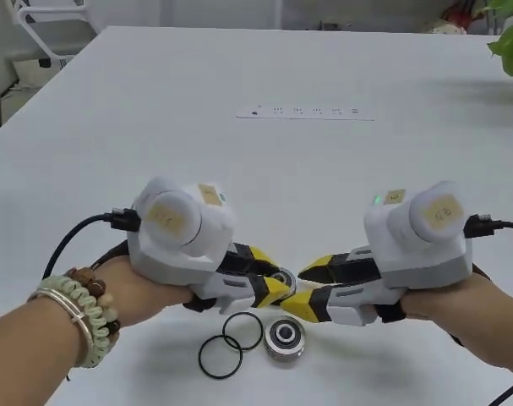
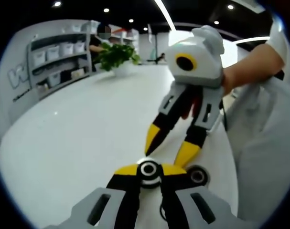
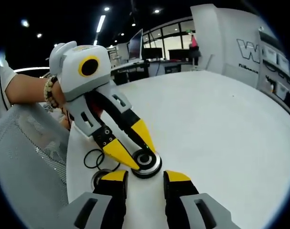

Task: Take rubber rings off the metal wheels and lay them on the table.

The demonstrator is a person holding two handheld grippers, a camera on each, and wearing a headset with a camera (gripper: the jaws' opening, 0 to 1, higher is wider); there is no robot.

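Observation:
My left gripper is shut on a small metal wheel and holds it just above the white table. In the left gripper view its jaws clamp the wheel from both sides. My right gripper faces it, open, with its yellow tips close around the wheel. A second metal wheel lies flat on the table below them. Two black rubber rings lie overlapping beside it, and they also appear as rings in the right gripper view.
A flat white power strip lies farther back on the table. A green plant stands at the far right corner. A grey mesh chair back is near the table's front edge.

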